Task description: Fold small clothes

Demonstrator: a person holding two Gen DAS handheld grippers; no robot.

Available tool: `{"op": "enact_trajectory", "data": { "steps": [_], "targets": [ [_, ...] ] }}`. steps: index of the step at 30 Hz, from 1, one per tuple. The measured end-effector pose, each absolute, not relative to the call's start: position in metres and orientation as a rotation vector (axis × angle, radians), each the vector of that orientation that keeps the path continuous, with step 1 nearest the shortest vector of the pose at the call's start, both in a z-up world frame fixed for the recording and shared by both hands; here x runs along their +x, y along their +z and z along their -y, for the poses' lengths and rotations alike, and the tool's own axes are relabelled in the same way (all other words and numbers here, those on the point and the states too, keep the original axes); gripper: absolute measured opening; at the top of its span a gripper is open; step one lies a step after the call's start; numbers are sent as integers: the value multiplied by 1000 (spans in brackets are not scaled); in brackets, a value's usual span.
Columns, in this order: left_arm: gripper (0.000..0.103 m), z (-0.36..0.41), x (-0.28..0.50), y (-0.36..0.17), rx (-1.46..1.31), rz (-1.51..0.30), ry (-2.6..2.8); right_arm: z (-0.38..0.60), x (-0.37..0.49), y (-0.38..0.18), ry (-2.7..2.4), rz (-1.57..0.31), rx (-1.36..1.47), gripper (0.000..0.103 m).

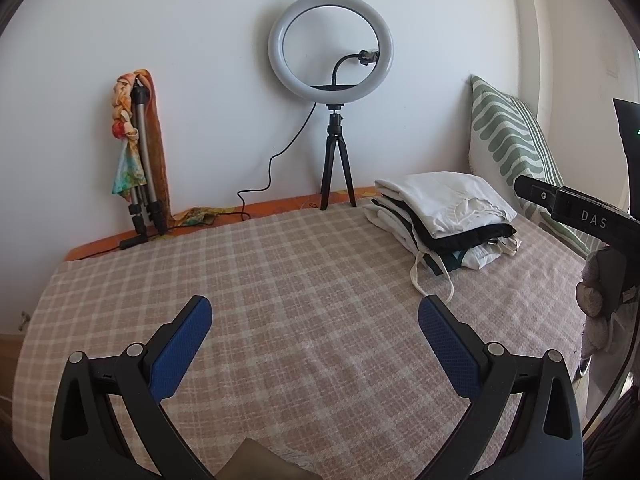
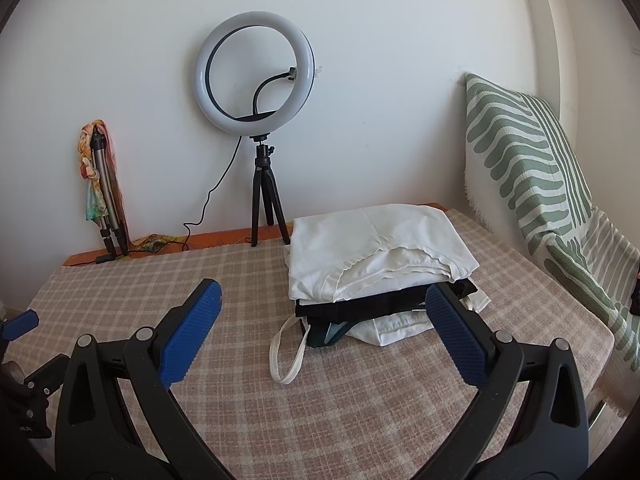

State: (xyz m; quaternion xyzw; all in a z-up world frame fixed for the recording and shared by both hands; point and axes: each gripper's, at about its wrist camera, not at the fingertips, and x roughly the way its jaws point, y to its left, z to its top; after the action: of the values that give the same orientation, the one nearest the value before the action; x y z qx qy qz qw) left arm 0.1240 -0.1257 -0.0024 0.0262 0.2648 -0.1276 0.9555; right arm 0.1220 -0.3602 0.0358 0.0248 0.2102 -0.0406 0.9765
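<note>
- Folded tripod (image 1: 142, 160), far left against the wall: a colourful scarf (image 1: 128, 136) is draped over it; not part of the task.
- Left gripper (image 1: 315, 320): jaws spread wide apart and holding nothing, poised above the bare middle of the checked cover (image 1: 280, 264). It is aimed level and forward, toward the wall.
- Ring light (image 2: 255, 74), centre rear: stands on a small black tripod at the far edge of the bed, its cable trailing leftward.
- Stack of folded clothes (image 2: 376, 256), right of centre: white garment on top, a black one beneath, further white pieces at the bottom; a white strap loop (image 2: 288, 354) spills from the stack onto the cover.
- Right gripper (image 2: 323, 318): jaws likewise wide apart and empty, just in front of the stack; its right finger overlaps the stack's near corner in the right wrist view, and contact cannot be judged.
- Striped cushion (image 2: 532, 168), far right: leans against the wall behind the stack.
- Step in hand (judgement): between garments. No unfolded piece lies on the working area, so the stack appears finished for now.
- Next move (judgement): fetch another small garment, not identifiable in either view, and spread it flat on the open cover; alternatively, tuck the loose strap in.
</note>
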Motion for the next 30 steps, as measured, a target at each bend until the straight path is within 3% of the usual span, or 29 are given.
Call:
{"op": "enact_trajectory", "data": {
  "steps": [30],
  "targets": [
    [103,124,124,-4,54,-557,-266,360,129,26,-51,-439,41,103]
  ]
}}
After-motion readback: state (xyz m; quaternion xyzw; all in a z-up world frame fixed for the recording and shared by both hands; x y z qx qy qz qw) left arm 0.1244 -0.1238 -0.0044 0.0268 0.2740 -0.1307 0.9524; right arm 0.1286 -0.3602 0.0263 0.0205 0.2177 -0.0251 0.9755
